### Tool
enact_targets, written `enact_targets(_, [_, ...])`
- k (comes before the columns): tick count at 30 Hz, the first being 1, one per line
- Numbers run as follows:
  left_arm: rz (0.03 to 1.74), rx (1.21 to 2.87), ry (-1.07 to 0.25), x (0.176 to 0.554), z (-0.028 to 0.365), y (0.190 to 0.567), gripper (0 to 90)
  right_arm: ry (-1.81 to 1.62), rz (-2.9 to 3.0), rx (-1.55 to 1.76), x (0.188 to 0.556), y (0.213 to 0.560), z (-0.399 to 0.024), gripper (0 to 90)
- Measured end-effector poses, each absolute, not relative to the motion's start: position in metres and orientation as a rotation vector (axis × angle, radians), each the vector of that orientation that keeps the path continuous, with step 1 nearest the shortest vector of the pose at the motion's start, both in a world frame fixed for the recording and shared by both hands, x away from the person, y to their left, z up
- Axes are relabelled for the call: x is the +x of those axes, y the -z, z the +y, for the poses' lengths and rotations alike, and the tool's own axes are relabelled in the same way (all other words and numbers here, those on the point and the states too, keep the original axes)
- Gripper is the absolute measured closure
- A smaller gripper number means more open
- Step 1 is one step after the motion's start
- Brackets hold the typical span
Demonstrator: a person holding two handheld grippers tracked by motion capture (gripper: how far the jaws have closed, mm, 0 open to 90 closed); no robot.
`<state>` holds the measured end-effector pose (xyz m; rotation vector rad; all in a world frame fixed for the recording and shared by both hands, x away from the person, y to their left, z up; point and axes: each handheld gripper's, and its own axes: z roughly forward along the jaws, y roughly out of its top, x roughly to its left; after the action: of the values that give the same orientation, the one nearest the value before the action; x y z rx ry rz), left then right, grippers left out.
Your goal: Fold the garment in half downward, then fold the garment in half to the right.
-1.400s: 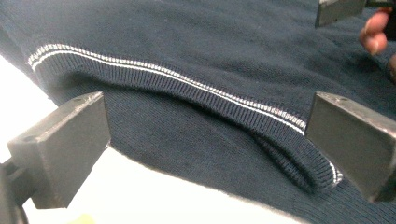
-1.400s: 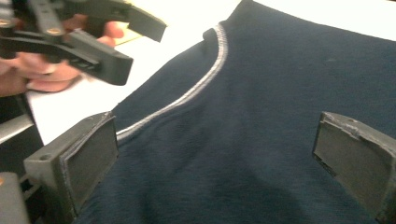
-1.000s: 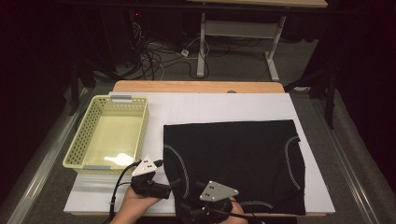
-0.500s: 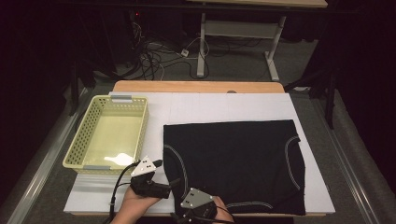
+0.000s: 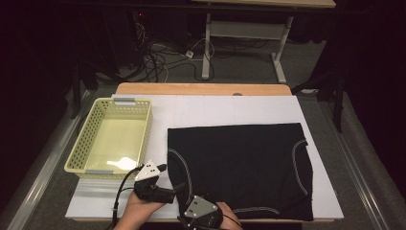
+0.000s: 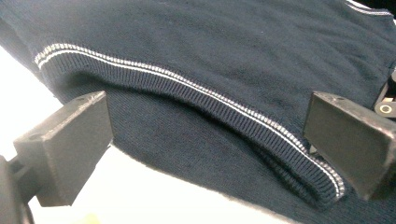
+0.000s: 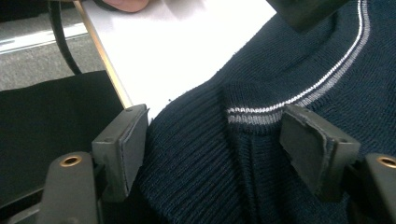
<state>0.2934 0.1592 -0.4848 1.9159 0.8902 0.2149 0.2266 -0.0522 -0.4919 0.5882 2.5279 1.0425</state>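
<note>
Both claws, left claw (image 5: 168,195) and right claw (image 5: 201,200), spread over the near-left sweater (image 5: 239,167) hem; closing shallow risks pinching one layer only.

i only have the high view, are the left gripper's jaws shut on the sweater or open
Observer: Open. The left gripper straddles the ribbed, striped edge of the dark sweater, pads not pressing.
Operator: and the right one
Observer: The right gripper is open too, and its jaws have just been closing, with the sweater's ribbed corner between them.
Operator: is that corner flat
Observer: No, the white stripe ends at a small fold there.
</note>
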Motion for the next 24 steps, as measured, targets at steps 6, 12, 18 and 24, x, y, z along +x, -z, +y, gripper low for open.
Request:
enact_targets(6, [0.889,1.916,-0.22,0.293,0.159,0.485,1.5,-1.076,2.564,0.624,0.231,0.488,-0.057,32.2])
enact_targets(12, [0.885,1.917,-0.212,0.293,0.159,0.485,1.5,-1.107,2.559,0.673,0.239,0.485,-0.067,52.7])
enact_targets(18, [0.886,1.915,-0.215,0.293,0.16,0.485,1.5,-1.071,2.521,0.673,0.24,0.484,-0.068,69.6])
enact_targets(24, [0.909,1.911,-0.225,0.293,0.159,0.485,1.5,-1.123,2.512,0.674,0.243,0.484,-0.074,73.9])
